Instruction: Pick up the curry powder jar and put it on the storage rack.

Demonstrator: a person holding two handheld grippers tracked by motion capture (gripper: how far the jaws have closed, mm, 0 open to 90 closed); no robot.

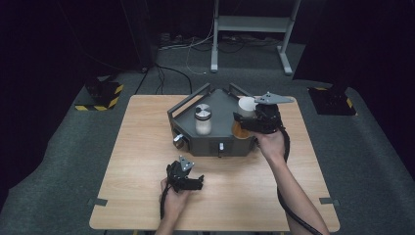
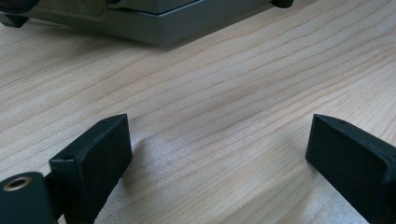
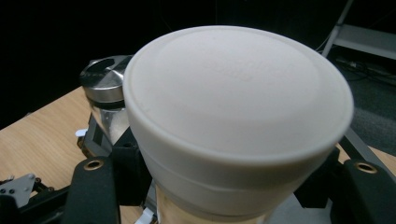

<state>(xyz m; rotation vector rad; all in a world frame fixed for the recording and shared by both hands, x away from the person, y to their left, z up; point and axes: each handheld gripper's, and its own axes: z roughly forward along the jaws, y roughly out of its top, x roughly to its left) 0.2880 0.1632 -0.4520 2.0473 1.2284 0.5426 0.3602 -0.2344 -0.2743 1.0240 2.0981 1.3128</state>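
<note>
My right gripper [image 1: 248, 119] is shut on a jar with a wide white lid [image 1: 246, 104] and holds it just over the right side of a grey tray-like device [image 1: 215, 144]. In the right gripper view the white lid [image 3: 233, 107] looms close, with the black fingers [image 3: 93, 189] pressed on the jar's sides below it. A second glass jar with a metal lid [image 1: 203, 119] stands upright on the device, to the left of the held one. My left gripper [image 1: 197, 182] rests low on the wooden table [image 1: 137, 147], open, with bare wood between its fingers [image 2: 100, 156].
The grey device has raised handle bars at its back corners and knobs on its front face [image 1: 178, 141]; its base edge [image 2: 154, 25] lies ahead of the left gripper. Grey carpet, cables and a metal stand [image 1: 249, 29] lie beyond the table.
</note>
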